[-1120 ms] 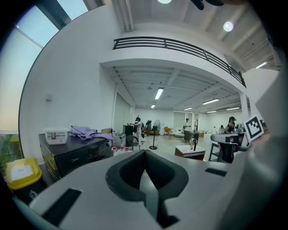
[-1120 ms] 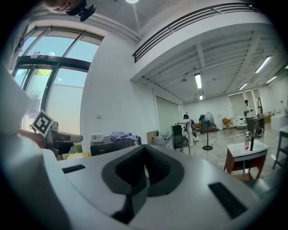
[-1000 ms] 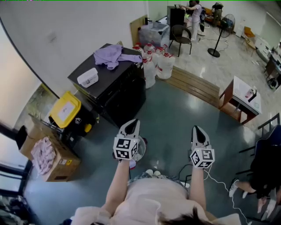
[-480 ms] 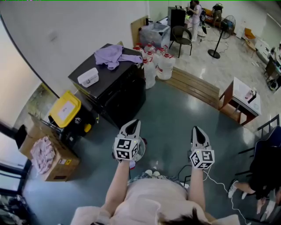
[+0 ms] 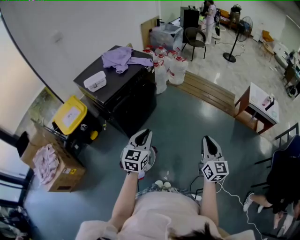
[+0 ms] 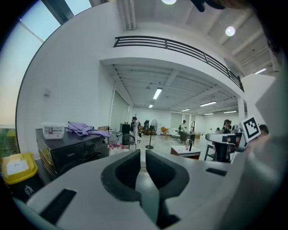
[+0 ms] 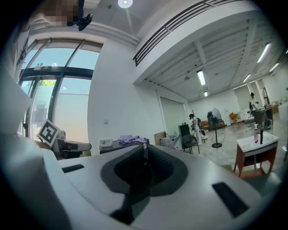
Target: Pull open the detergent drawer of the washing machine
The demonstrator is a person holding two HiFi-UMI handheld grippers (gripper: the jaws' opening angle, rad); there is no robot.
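The black washing machine (image 5: 123, 96) stands against the white wall, ahead and to the left of both grippers, with a purple cloth (image 5: 123, 57) and a white box (image 5: 94, 80) on its top. Its front panel (image 6: 76, 154) shows at the left of the left gripper view; I cannot make out the detergent drawer. My left gripper (image 5: 144, 135) is shut and empty, held in the air about a step short of the machine. My right gripper (image 5: 209, 139) is also shut on nothing, further right over the floor. In the right gripper view the machine's top (image 7: 118, 144) is just above the jaws.
A yellow-lidded bin (image 5: 70, 116) and a cardboard box (image 5: 49, 165) sit left of the machine. Several white bottles (image 5: 167, 65) stand at its right, then a wooden bench (image 5: 208, 91) and a small table (image 5: 262, 104). A person (image 5: 209, 14) stands far off by a chair (image 5: 193, 40).
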